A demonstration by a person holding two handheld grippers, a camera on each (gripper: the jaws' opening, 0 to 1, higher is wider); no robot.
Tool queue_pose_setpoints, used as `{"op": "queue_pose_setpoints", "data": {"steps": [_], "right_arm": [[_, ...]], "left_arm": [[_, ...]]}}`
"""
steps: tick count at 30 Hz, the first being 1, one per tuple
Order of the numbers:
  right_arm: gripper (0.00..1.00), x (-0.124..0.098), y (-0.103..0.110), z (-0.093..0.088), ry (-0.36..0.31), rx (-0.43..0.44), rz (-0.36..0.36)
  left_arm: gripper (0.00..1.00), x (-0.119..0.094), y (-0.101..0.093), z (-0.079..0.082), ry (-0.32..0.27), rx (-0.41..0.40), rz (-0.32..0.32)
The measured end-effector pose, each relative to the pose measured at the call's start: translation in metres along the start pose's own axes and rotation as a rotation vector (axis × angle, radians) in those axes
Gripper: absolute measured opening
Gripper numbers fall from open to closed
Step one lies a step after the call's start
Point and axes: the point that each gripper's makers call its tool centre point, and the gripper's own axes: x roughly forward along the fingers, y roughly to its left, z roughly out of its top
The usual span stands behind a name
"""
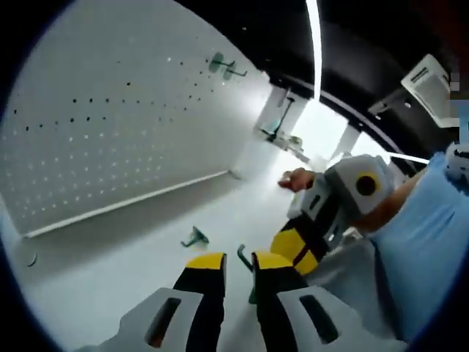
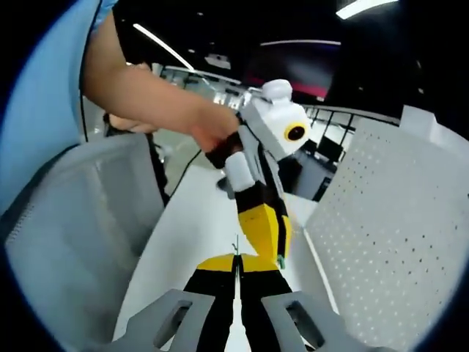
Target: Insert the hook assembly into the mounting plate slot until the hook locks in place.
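A: Hook, the green one, sits between the jaws of the left tongs, right at their yellow tips. The jaws stand a little apart around it, and I cannot tell whether they are pinching it or merely flanking it.

B: And the right tongs?

A: In the right gripper view they are clenched, the yellow tips pressed together on a thin green wire part that pokes up out of the seam. The left tool crosses just above them, a hand wrapped round its handle, with a bit of green at its tip.

B: Where is the mounting plate?

A: The white pegboard stands upright on the white bench, well beyond the left tongs. Two green hooks already hang near its far upper corner.

B: Anything else on the bench?

A: Another green hook lies loose between the pegboard's lower edge and the left tongs, closer to the tongs. The right tool comes in beside them, held by a person in a light blue sleeve.
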Motion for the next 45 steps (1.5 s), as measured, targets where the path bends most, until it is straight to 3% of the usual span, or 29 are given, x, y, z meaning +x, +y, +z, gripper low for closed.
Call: {"op": "queue_pose_setpoints", "data": {"steps": [11,21,33,39,43,45], "right_arm": [[0.0,0.002,0.003,0.0,0.006,-0.039,0.009],[0.0,0.0,0.005,-0.002,0.009,-0.041,0.007],[0.02,-0.008,-0.006,-0.005,-0.006,0.058,-0.024],[0.08,-0.015,-0.017,-0.005,-0.023,0.132,-0.056],[0.2,-0.015,-0.02,-0.009,-0.019,0.194,-0.055],[0.21,-0.014,-0.02,-0.01,-0.019,0.218,-0.053]], "left_arm": [[0.07,0.002,-0.008,-0.006,0.005,-0.086,-0.054],[0.05,0.003,-0.011,-0.005,-0.004,-0.098,-0.066],[0.03,0.0,-0.011,0.007,-0.073,-0.059,-0.047],[0.03,-0.005,-0.007,0.012,-0.107,-0.024,-0.01],[0.03,-0.009,-0.011,0.018,-0.141,0.008,-0.002],[0.03,-0.011,-0.013,0.021,-0.159,0.025,-0.002]]}}
